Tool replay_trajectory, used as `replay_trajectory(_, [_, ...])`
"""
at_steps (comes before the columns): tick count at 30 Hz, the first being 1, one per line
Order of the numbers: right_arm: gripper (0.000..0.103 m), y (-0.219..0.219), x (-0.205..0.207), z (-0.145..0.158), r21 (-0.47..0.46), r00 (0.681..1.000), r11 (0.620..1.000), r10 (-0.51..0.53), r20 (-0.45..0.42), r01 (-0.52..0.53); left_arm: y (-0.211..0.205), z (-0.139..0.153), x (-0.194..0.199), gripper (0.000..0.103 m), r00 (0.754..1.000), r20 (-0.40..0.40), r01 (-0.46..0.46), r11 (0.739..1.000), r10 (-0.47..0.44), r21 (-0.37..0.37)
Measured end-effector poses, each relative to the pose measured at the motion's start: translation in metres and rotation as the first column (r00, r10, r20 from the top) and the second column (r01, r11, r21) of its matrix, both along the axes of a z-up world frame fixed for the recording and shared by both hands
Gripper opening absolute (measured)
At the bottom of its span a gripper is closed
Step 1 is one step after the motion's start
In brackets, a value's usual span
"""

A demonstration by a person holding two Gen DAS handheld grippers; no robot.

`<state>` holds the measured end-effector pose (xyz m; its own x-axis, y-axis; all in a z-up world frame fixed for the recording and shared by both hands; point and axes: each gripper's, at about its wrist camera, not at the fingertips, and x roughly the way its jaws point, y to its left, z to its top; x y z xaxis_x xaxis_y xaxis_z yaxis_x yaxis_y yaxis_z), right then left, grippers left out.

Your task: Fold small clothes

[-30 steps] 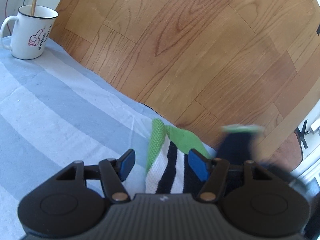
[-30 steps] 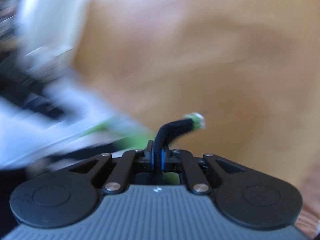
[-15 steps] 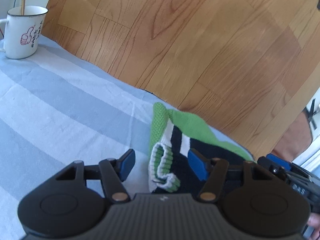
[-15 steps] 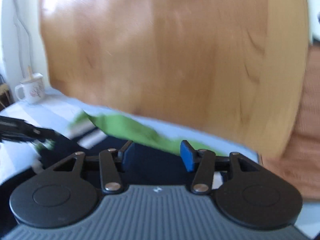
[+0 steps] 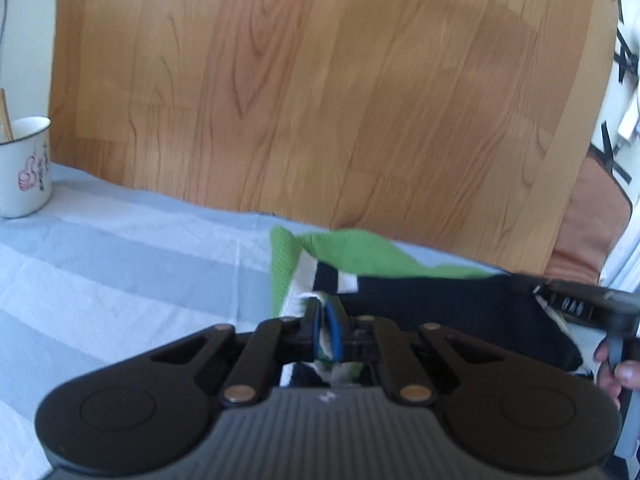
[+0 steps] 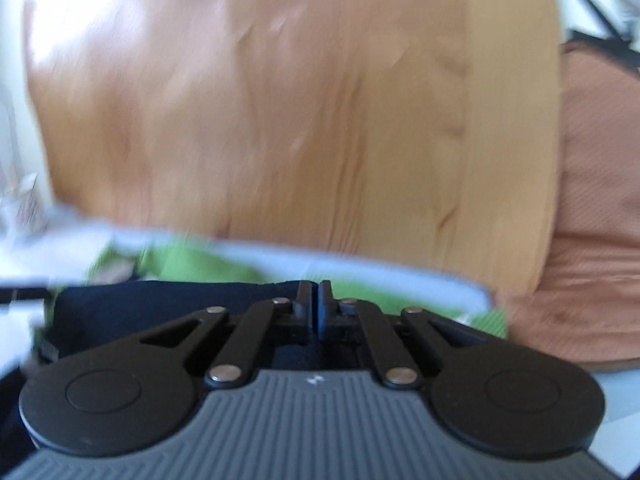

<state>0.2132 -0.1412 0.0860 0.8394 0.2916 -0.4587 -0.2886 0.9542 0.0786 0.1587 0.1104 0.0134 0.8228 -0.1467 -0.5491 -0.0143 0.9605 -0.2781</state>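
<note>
A small knit garment point(image 5: 440, 304), dark navy with green, white and black stripes, lies near the far edge of a blue-striped cloth point(image 5: 120, 280). My left gripper point(image 5: 328, 332) has its jaws closing, pads pressed on the white-and-green cuff. The dark part runs taut from there to my right gripper point(image 5: 540, 292), which grips its right edge. In the blurred right wrist view, the right gripper point(image 6: 319, 300) has its jaws closing tight at the top edge of the dark fabric point(image 6: 160, 300). Fingers of a hand point(image 5: 620, 368) hold that gripper's handle.
A white enamel mug point(image 5: 22, 168) with a stick in it stands on the cloth at the far left. Beyond the cloth's edge there is wooden flooring point(image 5: 320, 100). A brown cushion point(image 6: 592, 200) sits to the right.
Both grippers went from open to shut: the left on the cuff, the right at the dark edge. Both views have rolled, and the garment now stretches between them.
</note>
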Motion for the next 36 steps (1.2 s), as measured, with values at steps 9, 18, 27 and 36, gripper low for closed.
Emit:
replay_trajectory(9, [0.037,-0.015,0.007,-0.016,0.072,0.989,0.997,0.0,-0.148,0.011,0.005,-0.016,0.02,0.007,0.991,-0.108,-0.071,0.997,0.075,0.042])
replay_trajectory(18, [0.038,-0.058,-0.048,-0.009,0.201,0.993,0.98,0.02,-0.12,0.005,0.007,0.012,-0.012,0.015,0.995,0.102,0.006,0.996,0.002,-0.084])
replay_trajectory(27, [0.039,-0.119,-0.059,-0.062,0.466,0.973,0.867,-0.082,-0.214,0.176,-0.024,-0.023,0.013,0.017,0.992,-0.096,0.087,0.993,-0.079,0.077])
replay_trajectory(36, [0.039,-0.124,-0.061,-0.065,0.535,0.971,0.817,-0.121,-0.204,0.214,-0.022,-0.023,0.016,0.019,0.991,-0.101,0.092,0.994,-0.085,0.067])
